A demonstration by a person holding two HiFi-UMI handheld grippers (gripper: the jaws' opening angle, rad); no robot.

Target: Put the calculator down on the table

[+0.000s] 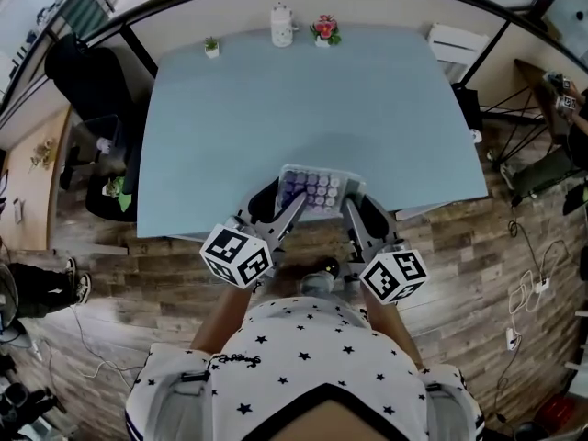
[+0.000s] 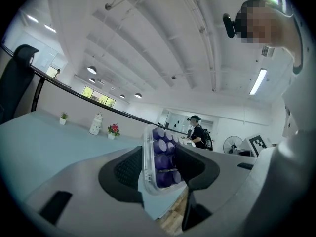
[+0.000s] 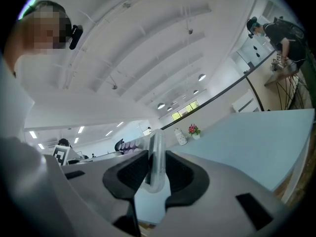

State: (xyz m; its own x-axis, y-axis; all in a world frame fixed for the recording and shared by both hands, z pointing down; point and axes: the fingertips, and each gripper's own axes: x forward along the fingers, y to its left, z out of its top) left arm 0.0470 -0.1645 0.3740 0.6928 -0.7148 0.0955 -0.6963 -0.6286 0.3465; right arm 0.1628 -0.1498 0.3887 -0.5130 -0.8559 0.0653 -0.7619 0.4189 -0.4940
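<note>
Blue table point(image 1: 276, 108), near edge: left hand-held gripper point(image 1: 296, 202), right hand-held gripper point(image 1: 348, 207) each clamped on calculator point(image 1: 312, 188), purple keys.

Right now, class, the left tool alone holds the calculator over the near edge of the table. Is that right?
Not alone: the left tool and the right tool both hold the calculator, one on each side, over the near edge of the table. The head view shows it.

Calculator point(image 1: 312, 189): key legends too small to read; left and right edges hidden by the fingers point(image 1: 287, 215) of the left gripper point(image 1: 283, 202) and right gripper point(image 1: 360, 206). Counter point(image 1: 276, 108): 6 o'clock edge partly hidden behind them.
</note>
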